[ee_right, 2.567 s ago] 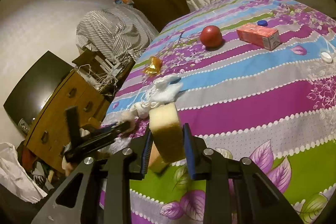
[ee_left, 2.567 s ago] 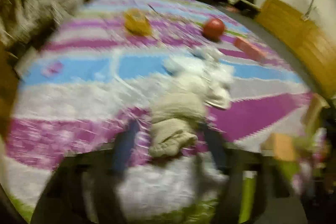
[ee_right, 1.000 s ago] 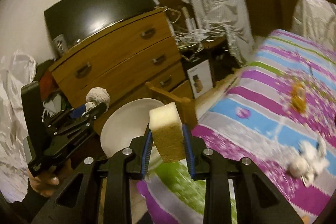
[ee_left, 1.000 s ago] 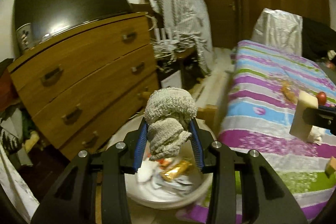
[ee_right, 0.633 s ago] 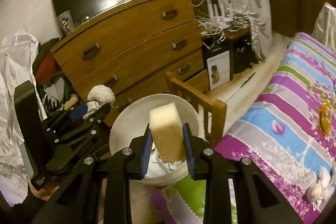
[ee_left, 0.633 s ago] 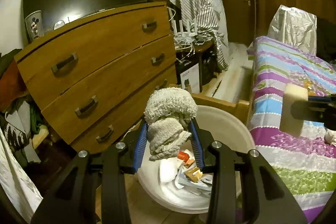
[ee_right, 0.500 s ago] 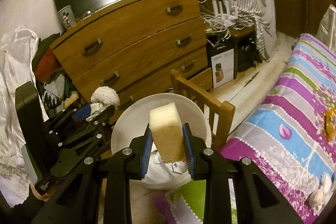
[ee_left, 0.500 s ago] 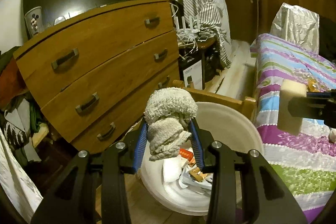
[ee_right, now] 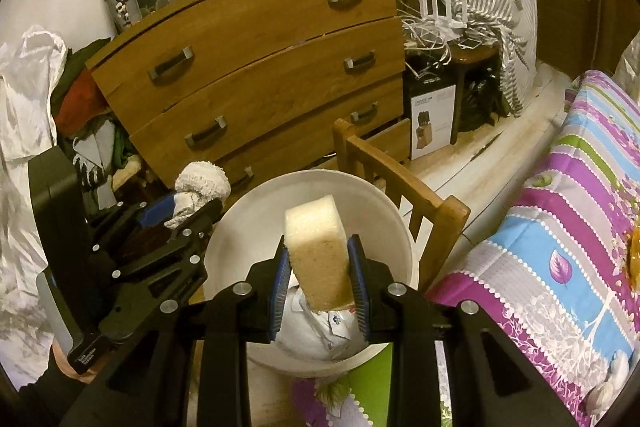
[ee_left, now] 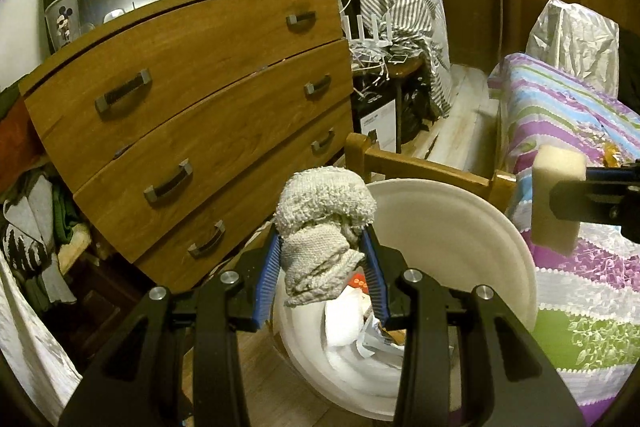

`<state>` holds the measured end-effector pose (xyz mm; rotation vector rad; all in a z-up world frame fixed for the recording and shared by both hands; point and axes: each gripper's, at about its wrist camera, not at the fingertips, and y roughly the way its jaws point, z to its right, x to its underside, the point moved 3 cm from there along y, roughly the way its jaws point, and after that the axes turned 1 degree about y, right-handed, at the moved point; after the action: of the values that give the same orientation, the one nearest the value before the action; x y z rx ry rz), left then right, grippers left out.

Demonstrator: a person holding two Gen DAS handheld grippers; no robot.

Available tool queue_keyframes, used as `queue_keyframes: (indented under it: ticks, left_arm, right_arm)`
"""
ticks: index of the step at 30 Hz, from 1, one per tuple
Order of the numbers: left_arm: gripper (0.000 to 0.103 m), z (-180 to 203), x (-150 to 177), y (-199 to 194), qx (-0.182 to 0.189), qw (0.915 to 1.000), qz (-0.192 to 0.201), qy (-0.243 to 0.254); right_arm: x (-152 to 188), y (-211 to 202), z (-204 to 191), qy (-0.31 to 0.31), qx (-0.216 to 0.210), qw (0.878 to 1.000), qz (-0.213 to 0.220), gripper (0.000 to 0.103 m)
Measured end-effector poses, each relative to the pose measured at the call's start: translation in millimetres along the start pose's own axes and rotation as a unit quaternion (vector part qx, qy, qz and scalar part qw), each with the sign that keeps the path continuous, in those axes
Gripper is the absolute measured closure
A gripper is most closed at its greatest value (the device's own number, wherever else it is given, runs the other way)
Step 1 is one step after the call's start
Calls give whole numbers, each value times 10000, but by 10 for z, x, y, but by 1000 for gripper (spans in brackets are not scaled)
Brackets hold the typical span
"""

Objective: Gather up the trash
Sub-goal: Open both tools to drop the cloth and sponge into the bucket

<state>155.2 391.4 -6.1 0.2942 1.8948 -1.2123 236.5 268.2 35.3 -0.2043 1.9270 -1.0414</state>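
Cluttered bedroom here, a wooden dresser (ee_left: 192,115) ahead and a striped bedspread (ee_right: 560,227) off to the right gripper's side. The left gripper (ee_left: 322,263) has its jaws clamped part-way on a bunched grey cloth (ee_left: 324,227), the white bin (ee_left: 460,227) just beyond and below its tips. The right gripper (ee_right: 318,267) is squeezed tight on a yellow sponge (ee_right: 318,251), hanging right over the bin's mouth, paper scraps (ee_right: 320,323) showing beneath. The risk now, I'd say: the cloth sits near the rim, so letting go here could drape it over the edge or onto the floor.
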Motion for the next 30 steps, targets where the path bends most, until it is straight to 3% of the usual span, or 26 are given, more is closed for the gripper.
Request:
queue_keyframes:
  ticks: [14, 16, 17, 22, 30]
  left_arm:
    - [62, -85, -1, 293, 406, 9986, -325, -96]
    - [55, -121, 12, 365, 396, 9981, -430, -175]
    - [47, -148, 25, 412, 360, 9978, -506, -234]
    - [44, -192, 94, 475, 447, 9960, -657, -401]
    - [43, -80, 125, 360, 506, 9966, -562, -341]
  right_arm:
    - [-21, 247, 16, -107, 20, 9997, -211, 72]
    - [-21, 292, 24, -173, 117, 9996, -209, 51]
    - [-24, 294, 40, -181, 189, 9995, -152, 33]
    - [-10, 330, 147, -81, 172, 9998, -92, 31]
    - [131, 213, 266, 33, 350, 9992, 192, 32]
